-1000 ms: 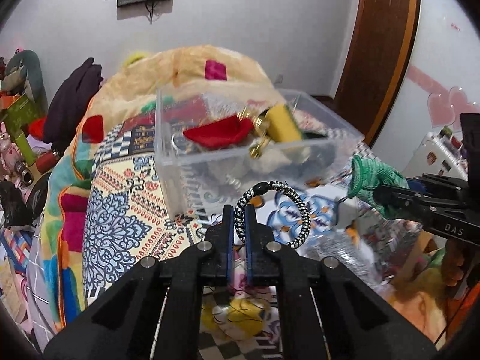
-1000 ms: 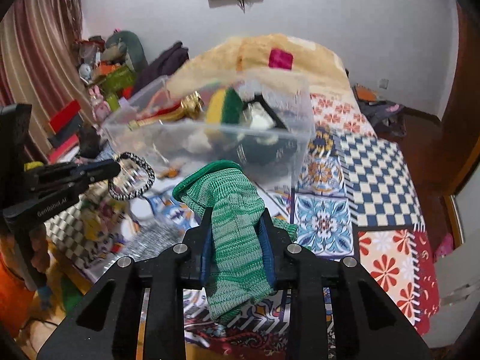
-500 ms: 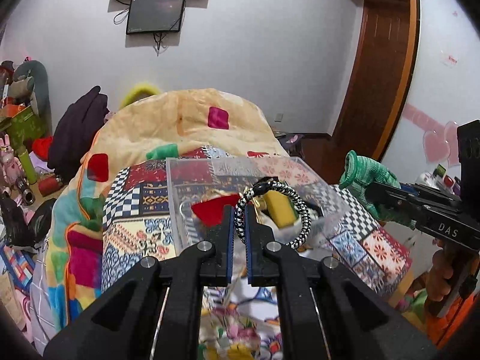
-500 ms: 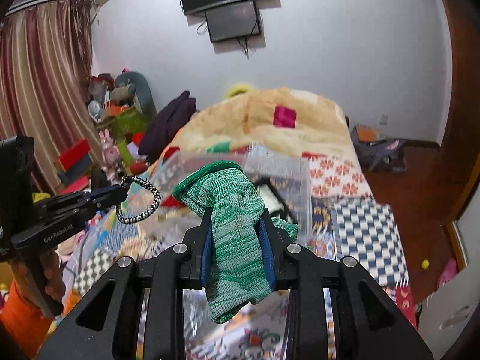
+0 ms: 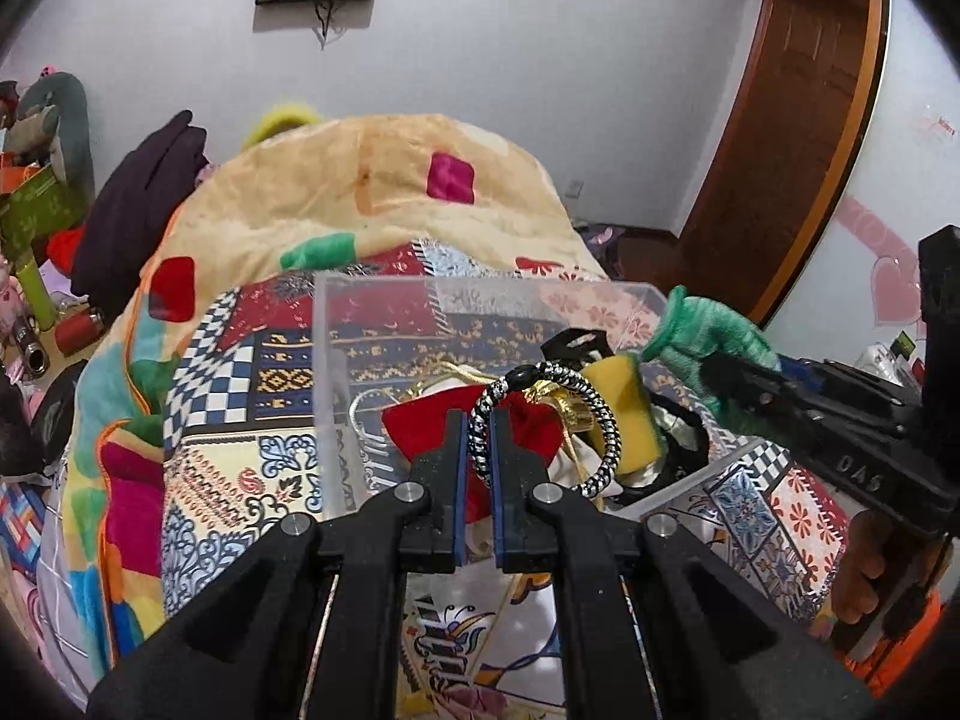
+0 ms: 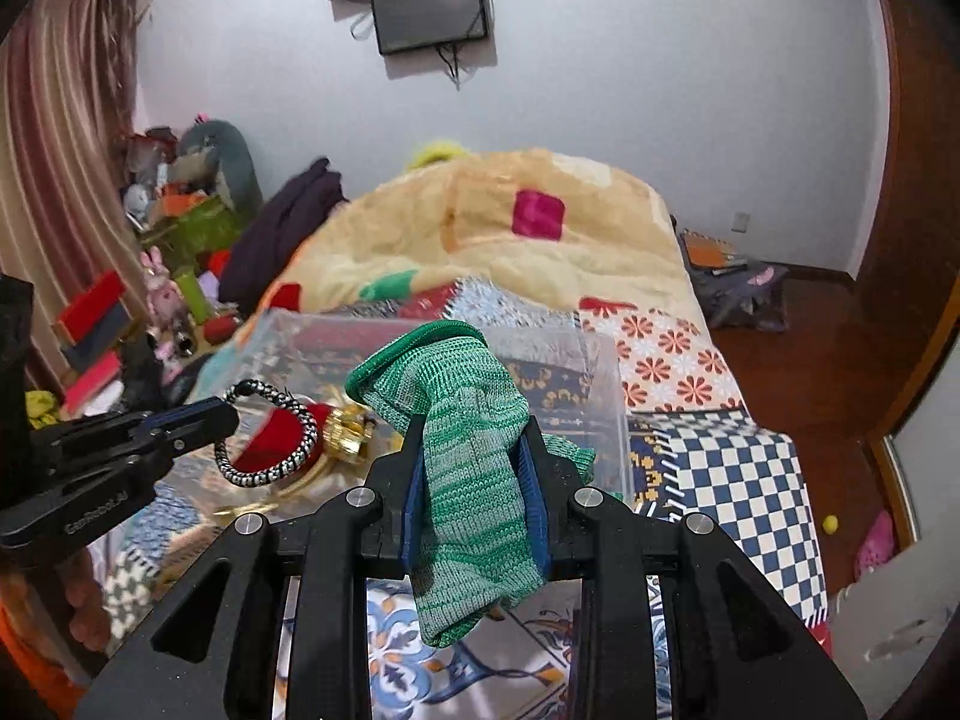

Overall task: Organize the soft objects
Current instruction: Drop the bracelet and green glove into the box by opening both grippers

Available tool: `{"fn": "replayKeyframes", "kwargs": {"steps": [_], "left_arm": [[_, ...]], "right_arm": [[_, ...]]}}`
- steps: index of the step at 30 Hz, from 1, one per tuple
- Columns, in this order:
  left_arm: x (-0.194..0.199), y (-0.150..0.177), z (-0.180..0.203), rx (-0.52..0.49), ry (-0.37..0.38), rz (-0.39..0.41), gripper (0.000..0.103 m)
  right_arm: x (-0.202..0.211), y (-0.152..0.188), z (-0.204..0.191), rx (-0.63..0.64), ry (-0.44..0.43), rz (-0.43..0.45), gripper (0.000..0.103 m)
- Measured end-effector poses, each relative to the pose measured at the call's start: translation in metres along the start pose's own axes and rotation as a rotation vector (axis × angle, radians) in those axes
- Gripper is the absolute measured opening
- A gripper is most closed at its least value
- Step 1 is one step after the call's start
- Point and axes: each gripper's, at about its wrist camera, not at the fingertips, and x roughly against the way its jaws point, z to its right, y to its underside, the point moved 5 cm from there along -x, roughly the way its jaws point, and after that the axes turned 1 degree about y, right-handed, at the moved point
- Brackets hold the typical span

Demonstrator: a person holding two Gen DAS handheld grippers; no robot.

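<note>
My left gripper (image 5: 478,429) is shut on a black-and-white braided band (image 5: 591,414), a ring that hangs over the open clear plastic bin (image 5: 336,360). The band also shows in the right wrist view (image 6: 270,468). My right gripper (image 6: 471,450) is shut on a green knitted sock (image 6: 462,420), held above the bin's near edge; the sock also shows at the right of the left wrist view (image 5: 708,330). In the bin lie a red cloth (image 5: 432,426), a yellow sponge (image 5: 624,396) and a gold item (image 6: 348,423).
The bin (image 6: 606,396) sits on a bed with a patchwork cover (image 6: 720,468) and a beige blanket (image 5: 372,180). Clutter and a dark garment (image 5: 138,204) lie left of the bed. A wooden door (image 5: 798,120) is at the right.
Both grippers rose from beside the bin's near wall and now hold the band and the sock over the bin's opening. Both grips are unchanged.
</note>
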Motion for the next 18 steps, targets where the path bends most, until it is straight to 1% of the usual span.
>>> {"fn": "replayKeyframes", "kwargs": {"steps": [5,9,11,14,18], "left_arm": [[-0.014,0.005,0.005,-0.023,0.002,-0.033,0.005],[-0.018,0.007,0.009,-0.039,-0.006,-0.047,0.006],[-0.018,0.008,0.011,-0.043,-0.002,-0.051,0.006],[-0.016,0.008,0.011,-0.035,0.001,-0.050,0.015],[-0.006,0.007,0.010,-0.024,-0.004,-0.031,0.031]], "right_arm": [[-0.015,0.009,0.000,0.010,0.023,-0.049,0.026],[-0.013,0.010,-0.002,0.020,0.025,-0.047,0.029],[-0.011,0.008,-0.003,0.027,0.030,-0.047,0.034],[-0.010,0.008,-0.002,0.034,0.033,-0.043,0.042],[-0.003,0.007,0.000,0.037,0.030,-0.029,0.052]]}}
